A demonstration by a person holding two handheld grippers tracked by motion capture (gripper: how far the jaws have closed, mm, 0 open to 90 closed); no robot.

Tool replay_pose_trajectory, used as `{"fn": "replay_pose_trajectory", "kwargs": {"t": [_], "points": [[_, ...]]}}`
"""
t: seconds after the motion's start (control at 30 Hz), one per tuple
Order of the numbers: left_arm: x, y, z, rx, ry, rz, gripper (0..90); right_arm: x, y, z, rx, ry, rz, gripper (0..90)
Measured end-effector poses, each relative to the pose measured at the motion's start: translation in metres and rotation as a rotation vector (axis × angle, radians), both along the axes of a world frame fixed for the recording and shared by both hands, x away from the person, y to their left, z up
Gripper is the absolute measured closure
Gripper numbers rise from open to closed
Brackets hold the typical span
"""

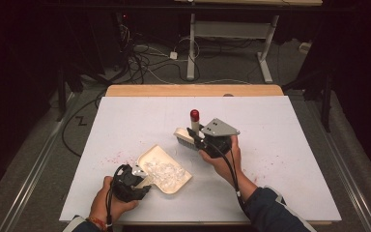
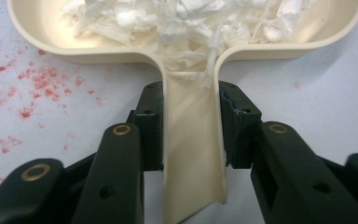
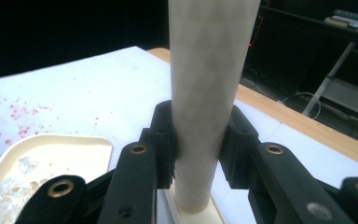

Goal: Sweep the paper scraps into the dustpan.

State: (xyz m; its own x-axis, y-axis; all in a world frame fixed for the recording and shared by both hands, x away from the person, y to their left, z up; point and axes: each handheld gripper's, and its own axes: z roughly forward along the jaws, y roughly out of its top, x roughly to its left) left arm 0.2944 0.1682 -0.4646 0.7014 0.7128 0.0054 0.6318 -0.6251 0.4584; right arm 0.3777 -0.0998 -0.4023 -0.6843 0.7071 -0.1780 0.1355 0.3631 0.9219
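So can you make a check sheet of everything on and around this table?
Surface: white sheet over a wooden table; red specks at the left.
Job's things: cream dustpan holding white scraps; brush with a red-tipped handle, bristles on the sheet.
Clutter: nothing seen besides the specks.
Grippers: left gripper shut on the dustpan's handle; right gripper shut on the brush's handle.
Cables: one trails from each gripper along the forearm; more lie on the floor behind.
Surroundings: dark room, another table's white legs at the back.
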Motion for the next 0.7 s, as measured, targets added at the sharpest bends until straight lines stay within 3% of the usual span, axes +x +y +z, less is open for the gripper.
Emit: {"fn": "replay_pose_trajectory", "kwargs": {"t": [0.13, 0.17, 0.23, 0.37, 0.43, 0.7], "points": [[0.000, 0.000, 0.000, -0.001, 0.001, 0.000, 63.5, -0.011, 0.012, -0.003, -0.039, -0.002, 0.050, 70.1], [0.000, 0.000, 0.000, -0.003, -0.003, 0.002, 63.4, -0.021, 0.020, -0.003, -0.049, -0.002, 0.096, 70.2], [0.000, 0.000, -0.001, -0.005, -0.003, 0.007, 63.4, -0.027, 0.025, -0.001, -0.064, -0.007, 0.121, 70.3], [-0.001, -0.001, -0.001, -0.005, -0.003, 0.012, 63.4, -0.034, 0.029, 0.008, -0.026, 0.019, 0.195, 70.5], [0.000, 0.000, -0.001, -0.003, -0.004, 0.008, 63.4, -0.037, 0.029, 0.013, -0.020, -0.004, 0.195, 70.5], [-0.001, -0.001, -0.001, -0.008, -0.005, 0.010, 63.5, -0.036, 0.017, 0.032, 0.038, -0.020, 0.193, 70.4]]}}
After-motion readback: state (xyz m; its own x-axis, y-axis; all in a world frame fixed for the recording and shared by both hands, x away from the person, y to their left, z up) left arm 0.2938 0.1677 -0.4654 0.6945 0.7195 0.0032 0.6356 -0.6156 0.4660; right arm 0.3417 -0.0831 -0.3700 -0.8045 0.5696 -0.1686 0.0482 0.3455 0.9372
